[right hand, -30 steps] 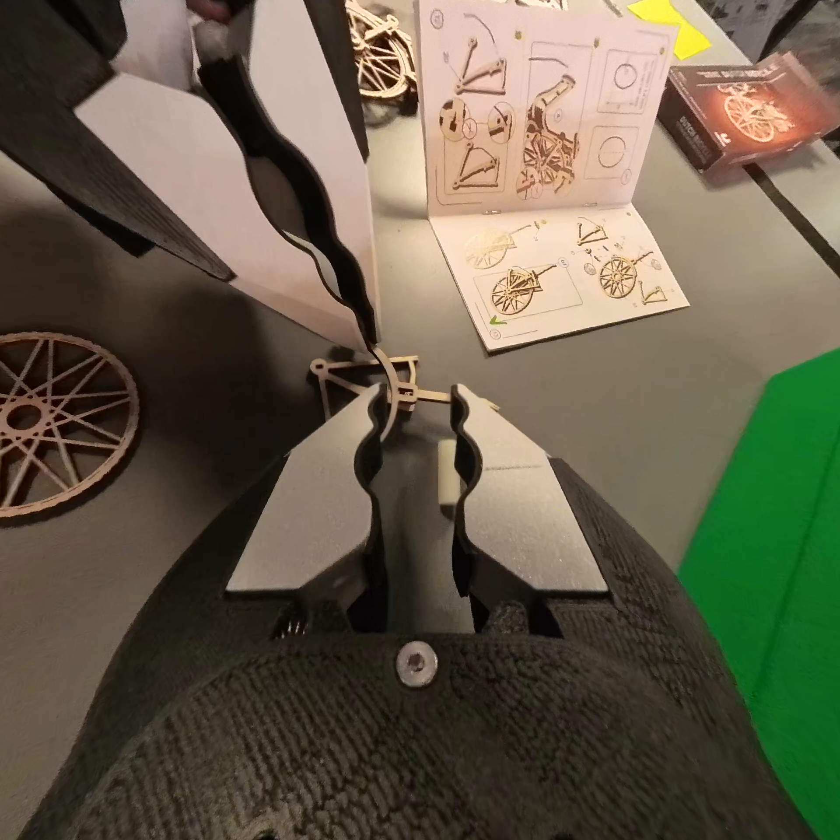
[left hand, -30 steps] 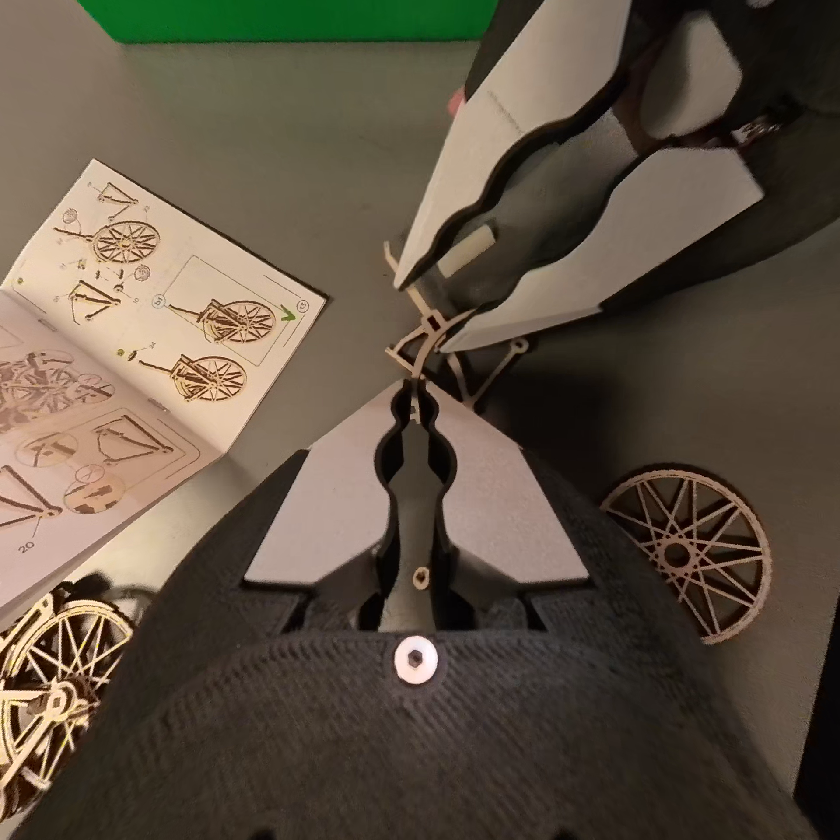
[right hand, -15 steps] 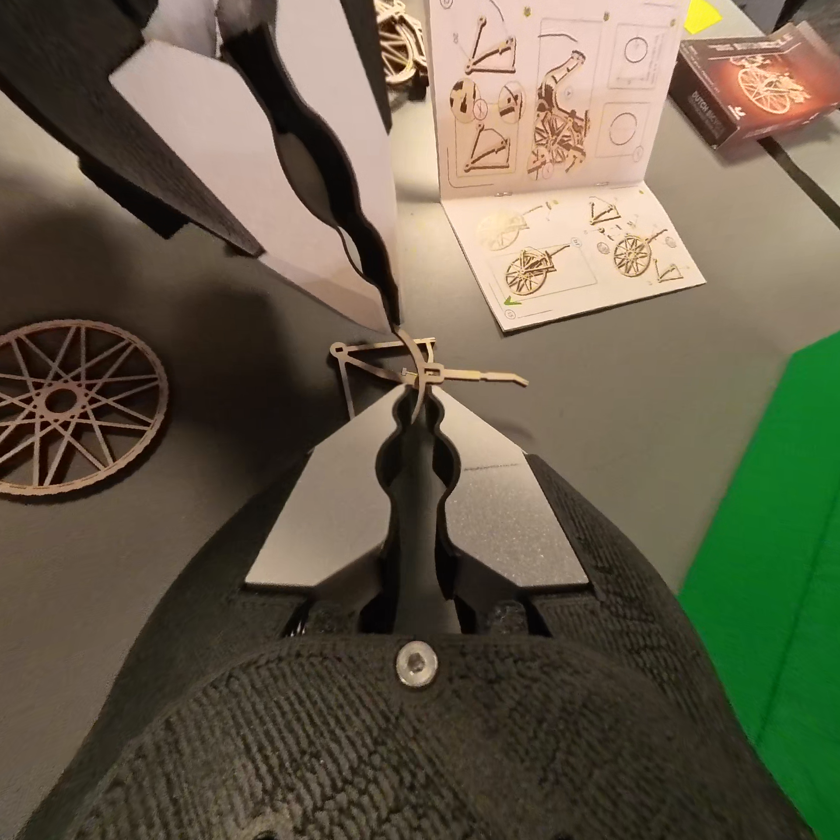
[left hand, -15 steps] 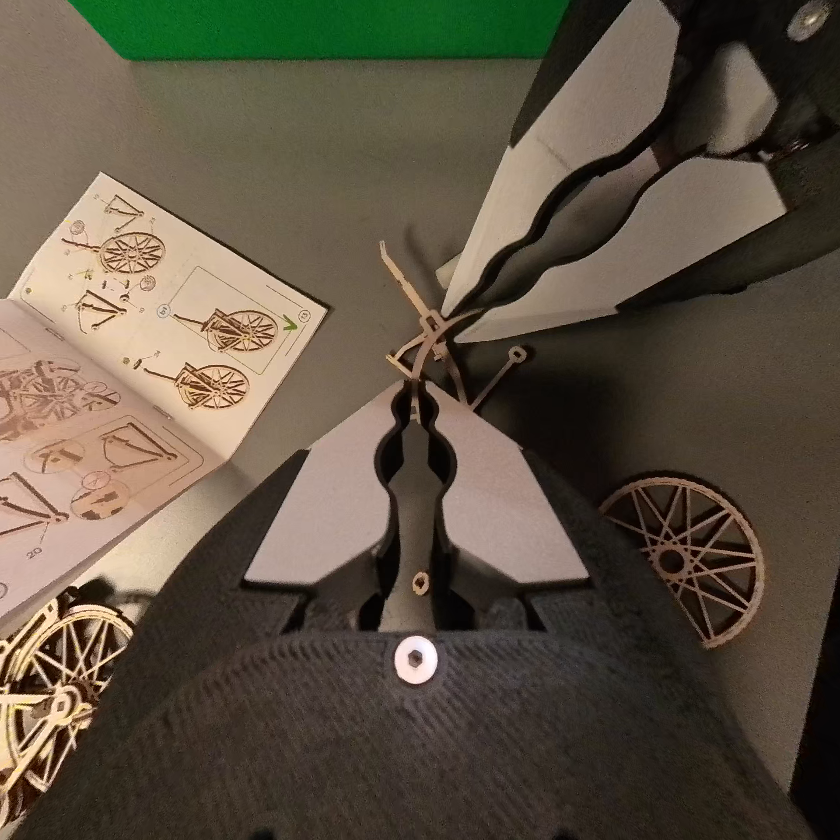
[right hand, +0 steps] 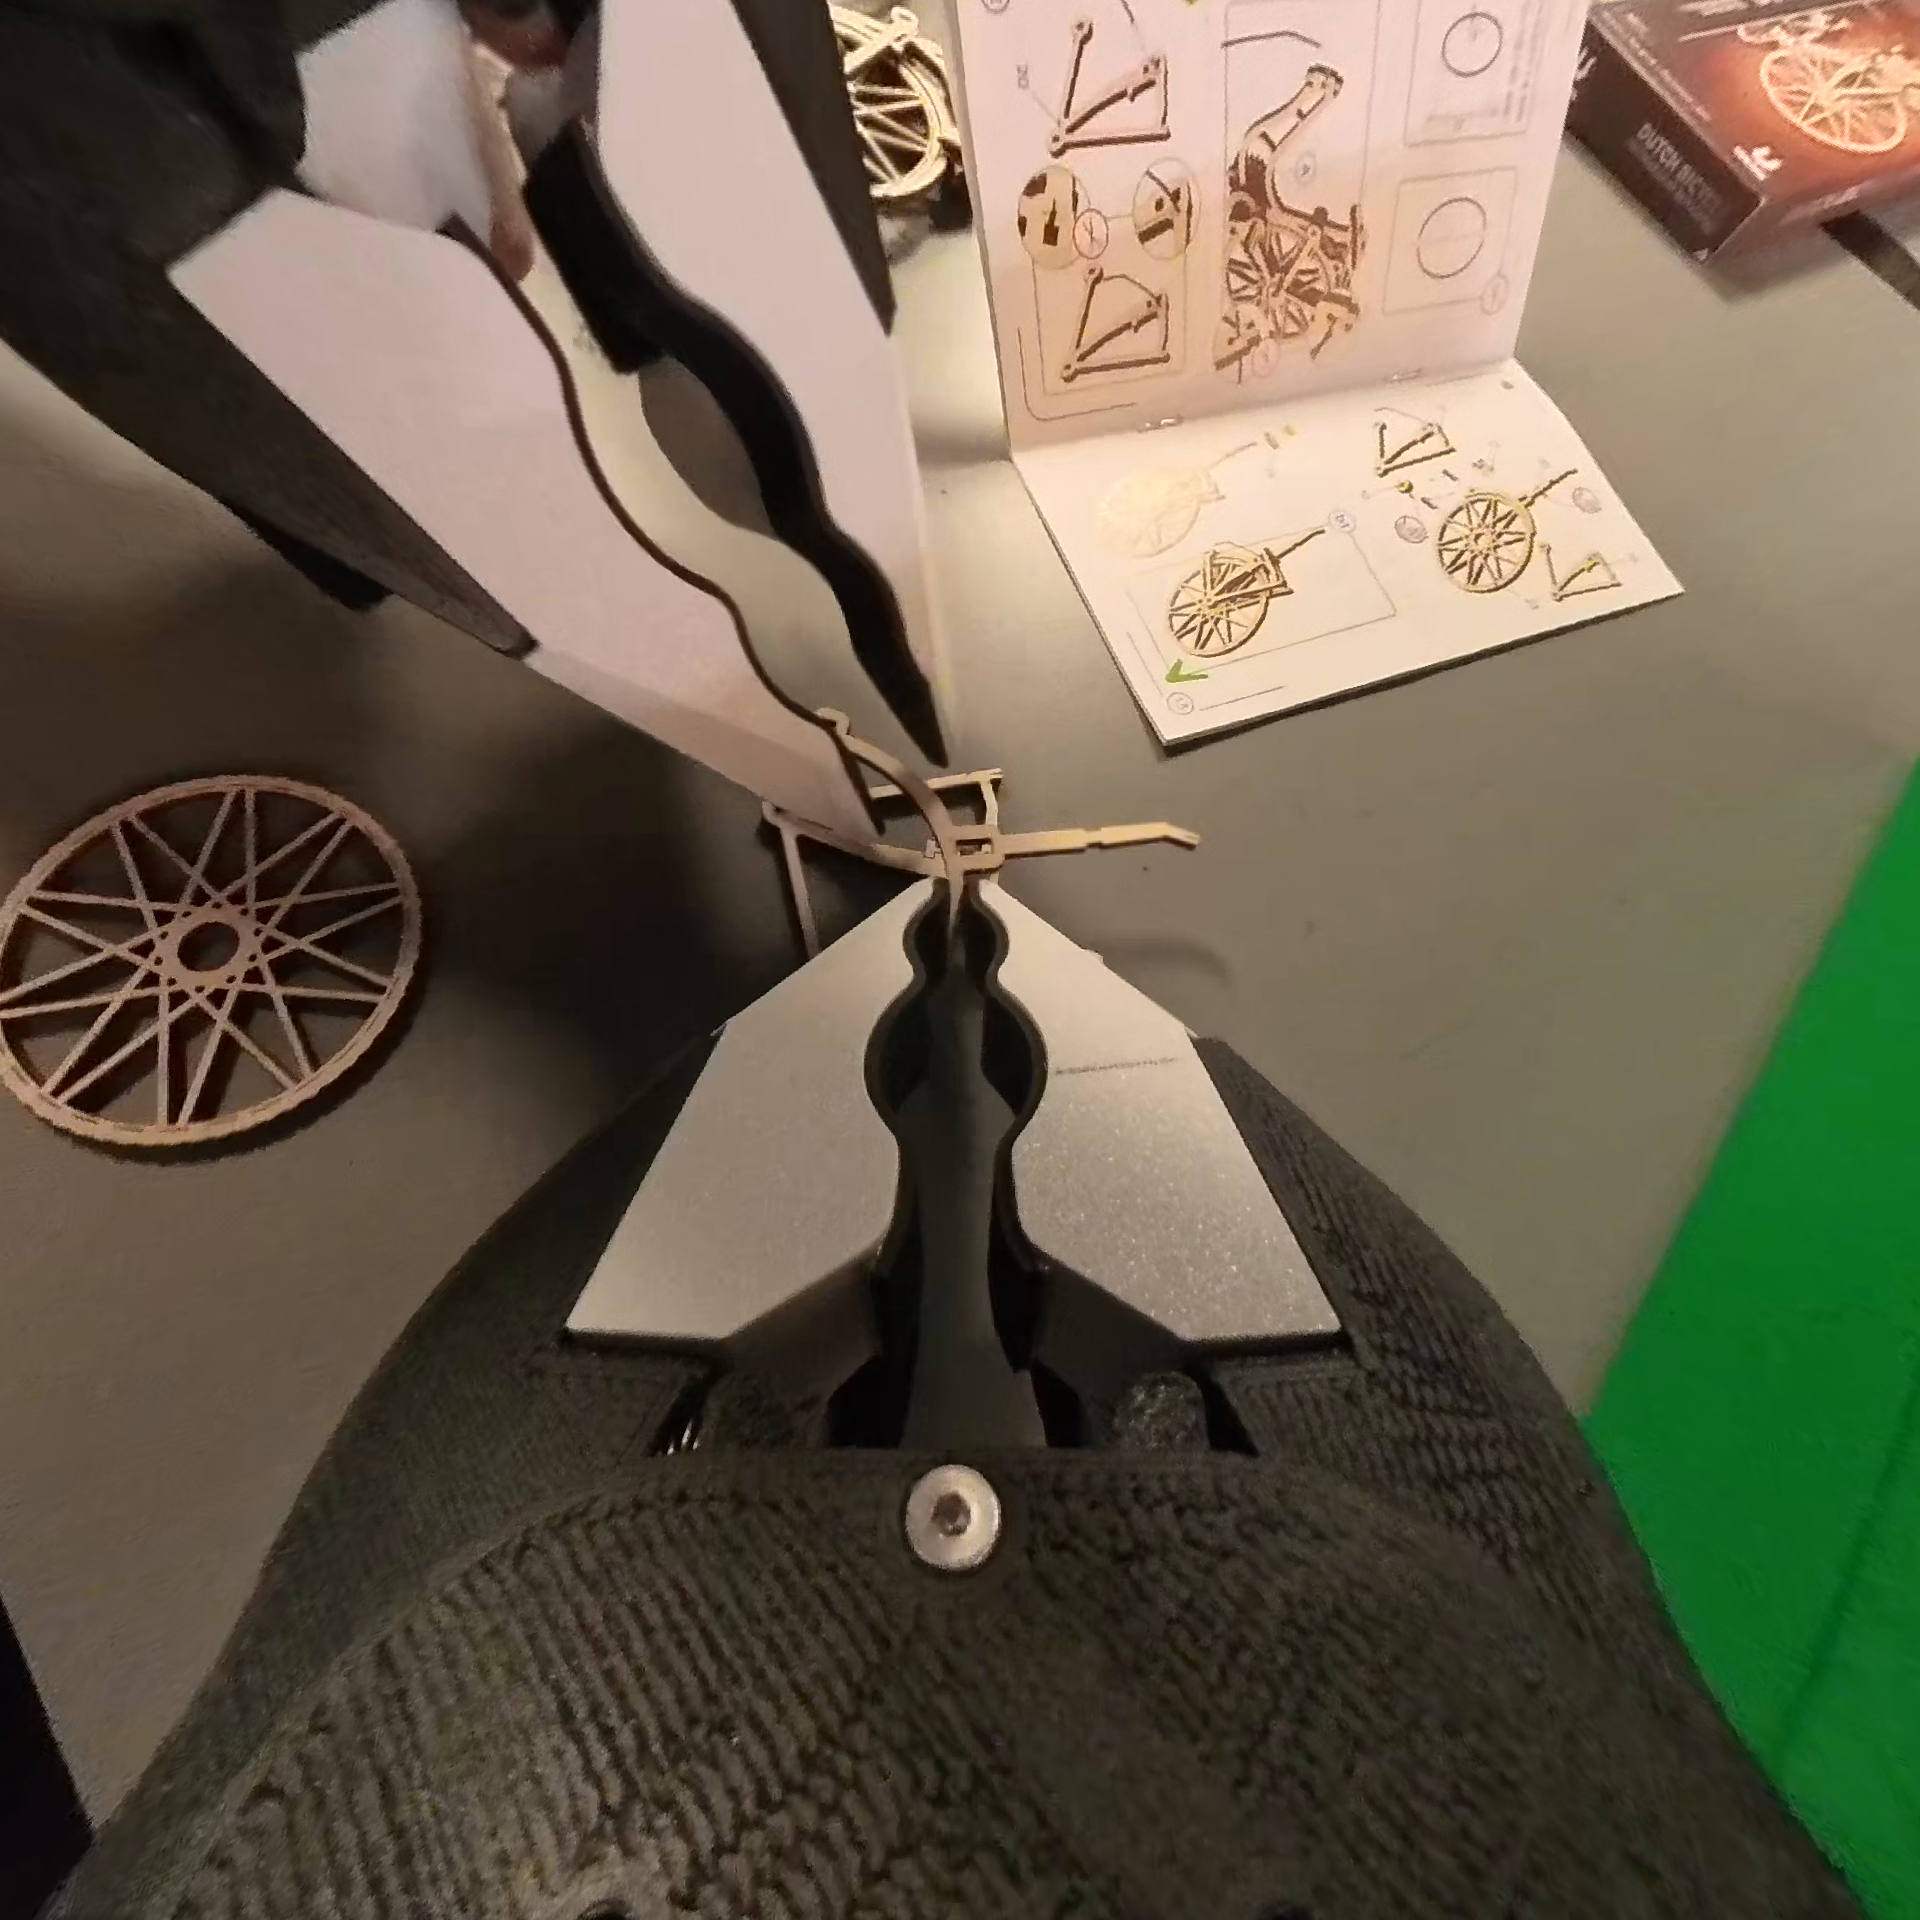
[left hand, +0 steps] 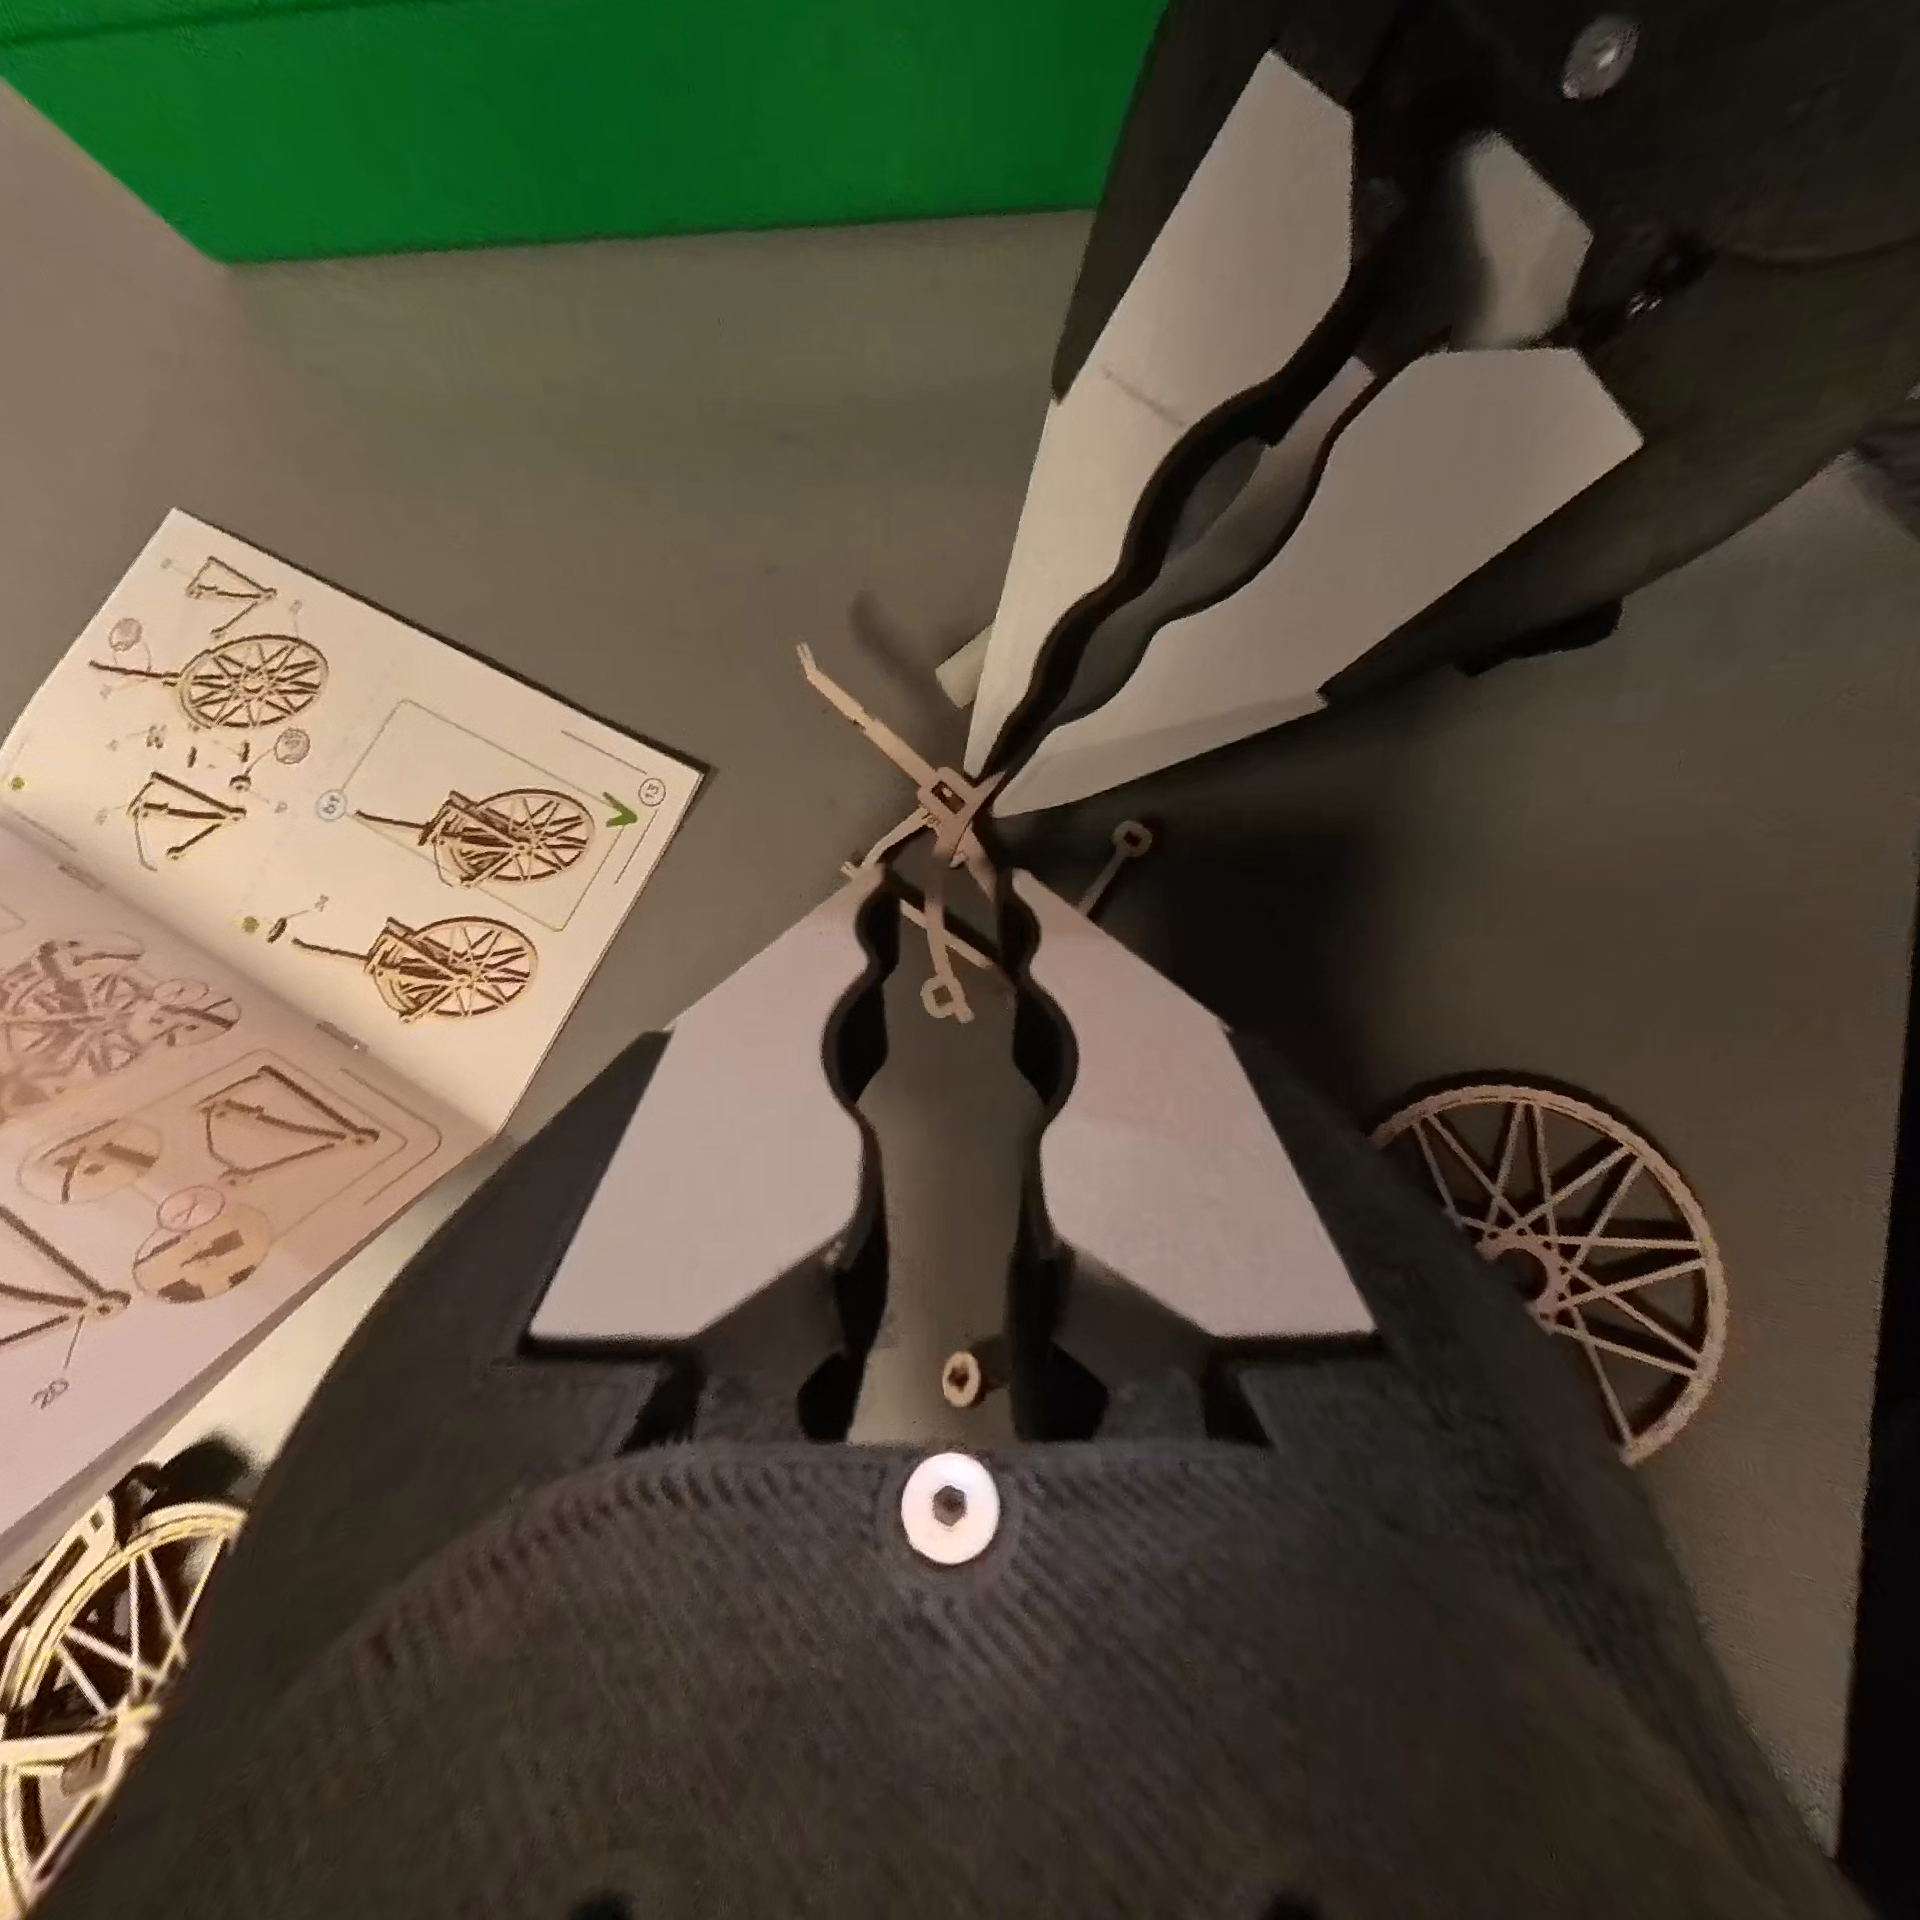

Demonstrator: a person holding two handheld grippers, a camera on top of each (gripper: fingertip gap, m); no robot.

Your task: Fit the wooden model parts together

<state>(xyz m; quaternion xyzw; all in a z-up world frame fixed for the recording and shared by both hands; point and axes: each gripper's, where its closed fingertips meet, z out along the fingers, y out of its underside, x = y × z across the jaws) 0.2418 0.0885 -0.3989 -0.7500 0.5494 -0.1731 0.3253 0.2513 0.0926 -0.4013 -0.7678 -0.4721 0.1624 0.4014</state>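
A thin wooden frame part (right hand: 961,842) with a long rod sticking out to one side (right hand: 1091,836) hangs above the grey table. My right gripper (right hand: 954,899) is shut on its middle joint. In the left wrist view the right gripper (left hand: 977,784) comes in from the upper right and pinches the frame (left hand: 940,831). My left gripper (left hand: 938,883) is open, its jaws apart on either side of the frame's lower strut without clamping it. It also shows in the right wrist view (right hand: 894,784), coming from the upper left. A loose wooden spoked wheel (left hand: 1558,1268) (right hand: 197,951) lies flat on the table.
An open instruction booklet (left hand: 312,935) (right hand: 1299,416) lies on the table. A partly built wooden bicycle (left hand: 83,1662) (right hand: 894,104) sits beyond it. A dark model box (right hand: 1766,104) is at the far right. A green surface (left hand: 623,104) (right hand: 1766,1247) borders the table. Less than 4 cm separates the two grippers' tips. About 11 centimeters separates my left fingertips from the loose wooden spoked wheel (right hand: 197,951).
One second ago the left gripper held the frame and the right was open. The right then shut on the frame, and the left has now opened, leaving the frame in the right gripper.
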